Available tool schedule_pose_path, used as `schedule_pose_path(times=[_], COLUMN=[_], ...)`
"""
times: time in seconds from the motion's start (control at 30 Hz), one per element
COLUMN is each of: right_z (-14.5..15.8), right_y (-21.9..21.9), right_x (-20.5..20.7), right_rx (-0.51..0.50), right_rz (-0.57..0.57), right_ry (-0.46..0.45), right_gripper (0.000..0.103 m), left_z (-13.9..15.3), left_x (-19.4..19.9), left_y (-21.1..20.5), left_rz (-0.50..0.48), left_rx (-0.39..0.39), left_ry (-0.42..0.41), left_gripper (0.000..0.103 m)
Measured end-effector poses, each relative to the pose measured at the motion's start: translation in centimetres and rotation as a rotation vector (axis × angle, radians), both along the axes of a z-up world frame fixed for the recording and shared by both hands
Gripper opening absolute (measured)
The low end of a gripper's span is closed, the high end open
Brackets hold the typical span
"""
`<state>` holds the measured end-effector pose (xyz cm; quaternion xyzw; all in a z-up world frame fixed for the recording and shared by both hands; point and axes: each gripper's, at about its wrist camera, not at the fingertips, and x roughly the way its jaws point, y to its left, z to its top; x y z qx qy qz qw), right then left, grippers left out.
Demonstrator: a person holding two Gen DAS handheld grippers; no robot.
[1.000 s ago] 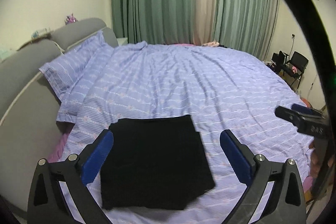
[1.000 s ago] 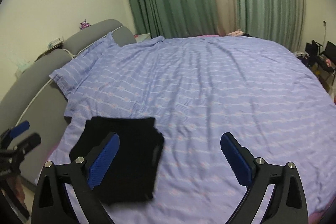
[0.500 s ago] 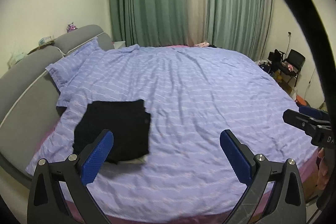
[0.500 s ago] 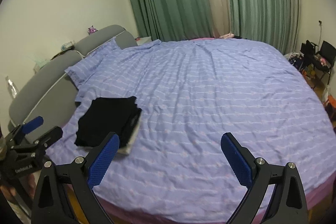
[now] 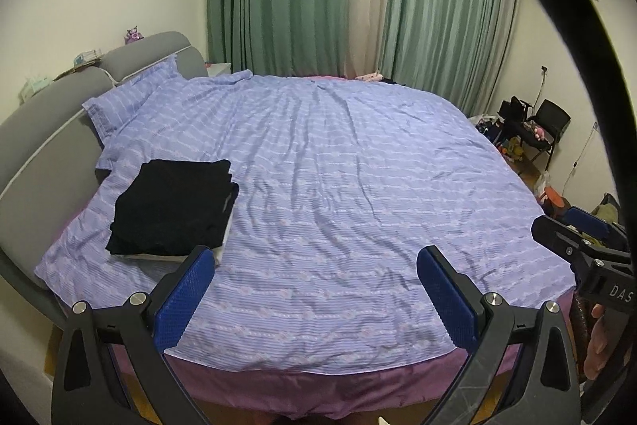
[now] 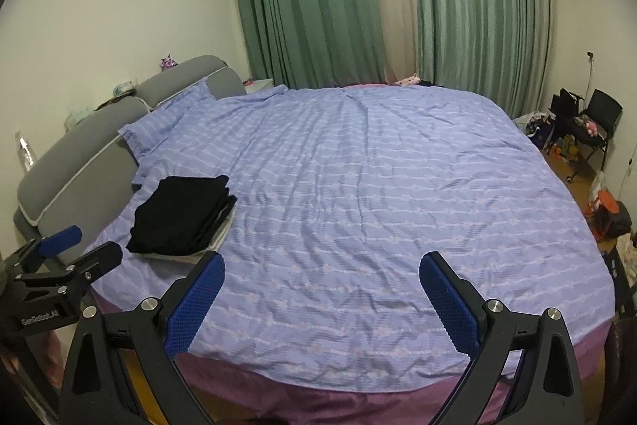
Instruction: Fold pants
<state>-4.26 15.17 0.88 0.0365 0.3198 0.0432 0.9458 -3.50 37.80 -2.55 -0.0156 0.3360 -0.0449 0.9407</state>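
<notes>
The black pants (image 5: 171, 204) lie folded in a neat rectangle on top of a white folded item, at the left side of the bed near the headboard; they also show in the right wrist view (image 6: 181, 220). My left gripper (image 5: 314, 287) is open and empty, held back from the bed's near edge, right of the pants. My right gripper (image 6: 322, 291) is open and empty, also off the near edge. Each gripper shows at the rim of the other's view.
The bed (image 5: 358, 162) has a lilac striped cover and a purple sheet along its near edge. A grey headboard (image 5: 36, 142) and pillows stand at the left. Green curtains hang behind. A black chair (image 6: 597, 122) and clutter stand at the right.
Both grippers have pulled back and up from the bed. The folded pants, between the left gripper's fingers a second ago, now lie farther off at the left.
</notes>
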Motion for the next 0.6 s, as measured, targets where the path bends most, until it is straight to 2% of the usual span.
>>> schedule_pose_path(times=[0.2, 0.6], right_z=[0.5, 1.5], right_y=[-0.4, -0.2], right_x=[-1.2, -2.2], right_rx=[-0.012, -0.029], right_rz=[-0.028, -0.096], right_ry=[-0.012, -0.031], right_gripper=[0.099, 0.099], left_z=[0.4, 2.0], left_x=[-1.1, -0.2], left_y=[-1.2, -1.5], left_rz=[-0.027, -0.098], left_rx=[0.004, 0.024], left_ry=[-0.021, -0.060], left_gripper=[0.103, 0.103])
